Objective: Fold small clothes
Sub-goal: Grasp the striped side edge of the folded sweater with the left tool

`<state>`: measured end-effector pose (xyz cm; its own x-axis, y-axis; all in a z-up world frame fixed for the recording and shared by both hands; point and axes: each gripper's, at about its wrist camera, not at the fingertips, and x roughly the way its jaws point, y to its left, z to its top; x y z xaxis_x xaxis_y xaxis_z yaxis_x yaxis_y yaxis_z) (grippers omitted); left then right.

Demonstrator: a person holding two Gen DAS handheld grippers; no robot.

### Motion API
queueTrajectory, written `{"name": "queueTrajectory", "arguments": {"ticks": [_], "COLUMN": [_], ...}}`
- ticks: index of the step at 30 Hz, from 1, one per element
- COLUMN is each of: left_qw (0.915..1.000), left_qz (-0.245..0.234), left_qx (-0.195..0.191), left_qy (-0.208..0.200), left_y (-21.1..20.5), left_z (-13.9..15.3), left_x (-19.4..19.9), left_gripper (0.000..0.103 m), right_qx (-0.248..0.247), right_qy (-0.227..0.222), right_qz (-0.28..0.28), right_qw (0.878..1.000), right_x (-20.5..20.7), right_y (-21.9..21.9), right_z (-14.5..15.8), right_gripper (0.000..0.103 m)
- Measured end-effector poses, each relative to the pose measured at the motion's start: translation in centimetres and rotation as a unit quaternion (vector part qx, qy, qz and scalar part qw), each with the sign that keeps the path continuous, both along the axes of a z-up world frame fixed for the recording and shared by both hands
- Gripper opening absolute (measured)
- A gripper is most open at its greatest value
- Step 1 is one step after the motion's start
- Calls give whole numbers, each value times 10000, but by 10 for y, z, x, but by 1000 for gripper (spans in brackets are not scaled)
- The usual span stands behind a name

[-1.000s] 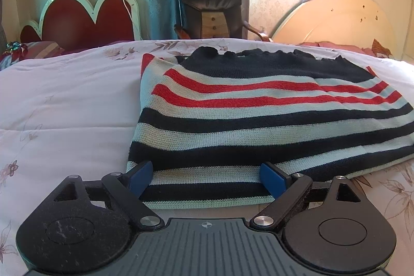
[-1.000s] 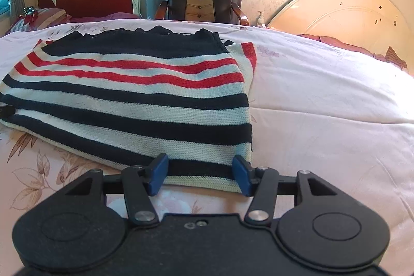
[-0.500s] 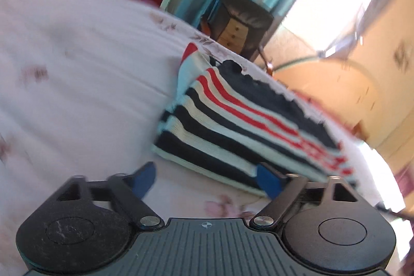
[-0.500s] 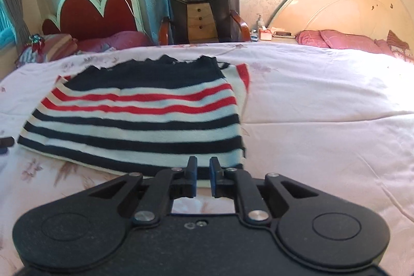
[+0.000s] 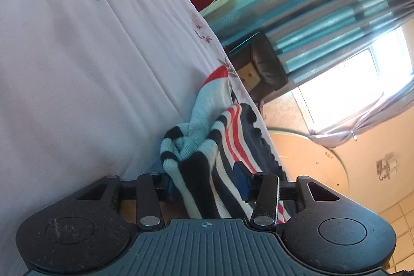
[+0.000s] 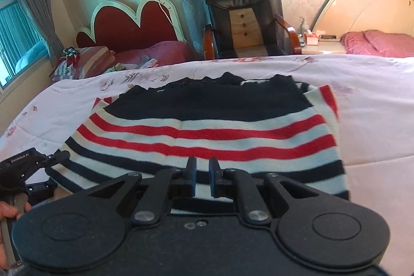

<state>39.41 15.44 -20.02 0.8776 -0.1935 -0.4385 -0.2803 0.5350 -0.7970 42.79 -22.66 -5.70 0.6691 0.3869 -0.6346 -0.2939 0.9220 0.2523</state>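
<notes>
A striped knit sweater [image 6: 207, 131], navy, white and red, lies flat on the bed. My left gripper [image 5: 205, 184] is rolled on its side at the sweater's left bottom corner [image 5: 196, 172]; the bunched cloth sits between its fingers, which stand partly apart. It also shows in the right wrist view [image 6: 33, 167] at the sweater's left edge. My right gripper [image 6: 202, 179] is over the sweater's near hem with its fingers nearly together; nothing shows between the pads.
The white floral bedspread [image 6: 375, 126] stretches to the right. A red headboard [image 6: 134, 25], black armchair [image 6: 245, 20] and a second bed [image 6: 383, 40] stand behind the far edge.
My left gripper rolled sideways and moved onto the sweater's left corner, bunching the cloth between its fingers. My right gripper closed its fingers and moved forward over the hem.
</notes>
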Motion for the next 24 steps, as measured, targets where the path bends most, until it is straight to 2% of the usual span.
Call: {"name": "queueTrajectory", "arguments": {"ticks": [3,6,8,12,13,14,15,17,20,24], "left_qw": [10000,9998,9999,9964,9971,9978,9972,9972,9969,9969], "left_qz": [35,33,25,67,87,115,115,48,24,11], "left_qx": [19,98,-7,-545,-549,-601,-656,-672,-720,-717], "left_qy": [11,151,137,-648,-527,-236,-349,-324,-322,-321], "left_y": [0,7,10,16,16,18,19,18,18,17], "left_z": [-2,-3,0,3,-5,-17,-22,-21,-23,-24], "left_x": [13,22,22,5,5,8,8,11,14,17], "left_gripper": [41,26,21,20,20,20,20,19,19,19], "right_qx": [173,182,69,52,-30,-137,-286,-510,-435,-592], "right_qy": [96,158,205,44,-16,-21,63,307,193,111], "right_qz": [38,107,102,209,272,345,378,331,284,267], "right_qw": [9998,9997,9997,9998,9996,9993,9989,9977,9985,9978], "right_x": [17,30,37,36,35,35,36,42,39,35], "right_y": [11,27,37,48,51,55,59,63,61,66], "right_z": [-10,-18,-21,-16,-16,-19,-24,-39,-41,-42], "right_gripper": [9,8,8,7,7,7,7,3,3,3]}}
